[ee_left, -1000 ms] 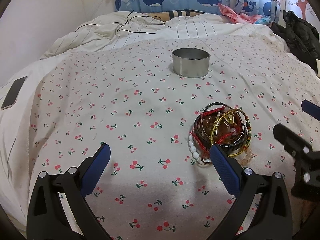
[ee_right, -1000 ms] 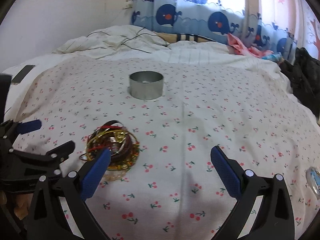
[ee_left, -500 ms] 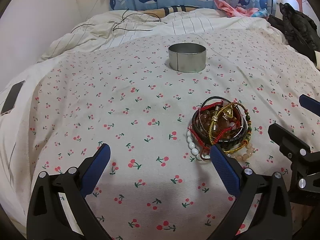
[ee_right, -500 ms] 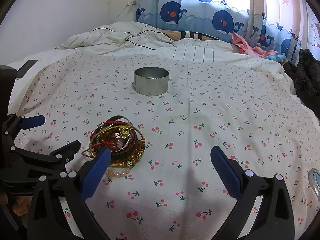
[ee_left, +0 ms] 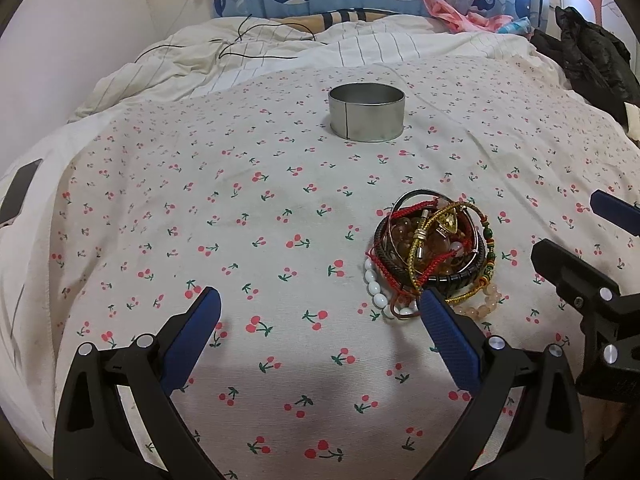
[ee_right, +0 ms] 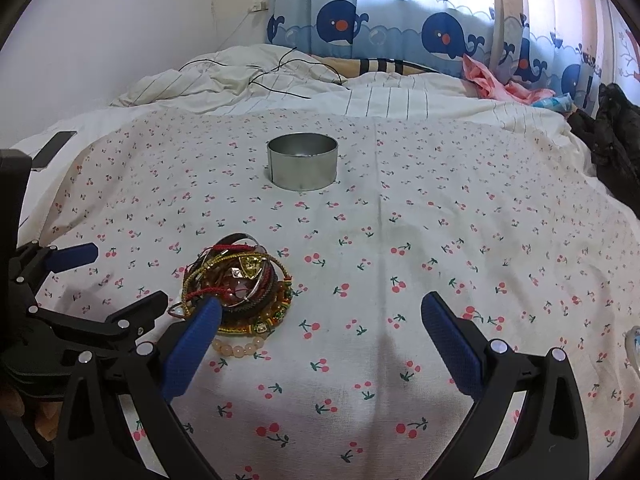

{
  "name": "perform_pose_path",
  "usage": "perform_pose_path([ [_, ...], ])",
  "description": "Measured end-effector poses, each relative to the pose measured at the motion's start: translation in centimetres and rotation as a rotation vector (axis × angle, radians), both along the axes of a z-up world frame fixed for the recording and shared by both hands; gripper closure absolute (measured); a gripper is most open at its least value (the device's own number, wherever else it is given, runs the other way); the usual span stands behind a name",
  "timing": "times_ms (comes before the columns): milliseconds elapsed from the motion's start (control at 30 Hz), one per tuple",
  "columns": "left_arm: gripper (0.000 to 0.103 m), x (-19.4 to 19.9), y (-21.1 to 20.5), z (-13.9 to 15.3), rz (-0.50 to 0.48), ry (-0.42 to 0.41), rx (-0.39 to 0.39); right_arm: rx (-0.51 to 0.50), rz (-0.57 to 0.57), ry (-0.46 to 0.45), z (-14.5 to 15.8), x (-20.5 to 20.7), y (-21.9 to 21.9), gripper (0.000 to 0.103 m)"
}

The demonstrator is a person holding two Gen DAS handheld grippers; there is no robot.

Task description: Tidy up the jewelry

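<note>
Hovering both spread grippers, left and right, over the tangled bracelet pile on the cherry sheet, I'd pinch one stiff bangle's rim; beads look slippery.

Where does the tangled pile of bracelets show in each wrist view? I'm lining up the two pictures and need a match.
Left wrist view: the tangled pile of beaded and corded bracelets lies right of centre, by the right blue finger of the left tongs.
Right wrist view: the pile lies lower left, by the left blue finger of the right tongs.
Shared landmark: the round silver metal tin, beyond the pile.
</note>
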State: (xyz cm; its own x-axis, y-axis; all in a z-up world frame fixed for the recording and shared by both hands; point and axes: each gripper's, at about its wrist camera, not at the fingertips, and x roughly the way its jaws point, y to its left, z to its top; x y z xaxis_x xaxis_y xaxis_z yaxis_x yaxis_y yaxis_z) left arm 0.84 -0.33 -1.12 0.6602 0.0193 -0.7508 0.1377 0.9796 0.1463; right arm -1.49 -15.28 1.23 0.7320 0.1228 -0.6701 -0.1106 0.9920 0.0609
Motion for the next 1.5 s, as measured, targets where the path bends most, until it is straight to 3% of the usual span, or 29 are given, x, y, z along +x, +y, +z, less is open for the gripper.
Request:
perform_pose_path([
  [1067,0.007,0.2,0.0,-0.4,-0.001,0.018,-0.011,-0.003,0.000,0.008,-0.3,0.2,0.2,0.007],
  [1300,0.007,1.0,1.9,0.0,0.028,0.073,-0.105,0.004,-0.003,0.009,-0.4,0.3,0.0,0.007],
  [1500,0.007,2.0,2.6,0.7,0.030,0.077,-0.091,0.012,0.025,0.048,-0.8,1.4,0.1,0.007],
])
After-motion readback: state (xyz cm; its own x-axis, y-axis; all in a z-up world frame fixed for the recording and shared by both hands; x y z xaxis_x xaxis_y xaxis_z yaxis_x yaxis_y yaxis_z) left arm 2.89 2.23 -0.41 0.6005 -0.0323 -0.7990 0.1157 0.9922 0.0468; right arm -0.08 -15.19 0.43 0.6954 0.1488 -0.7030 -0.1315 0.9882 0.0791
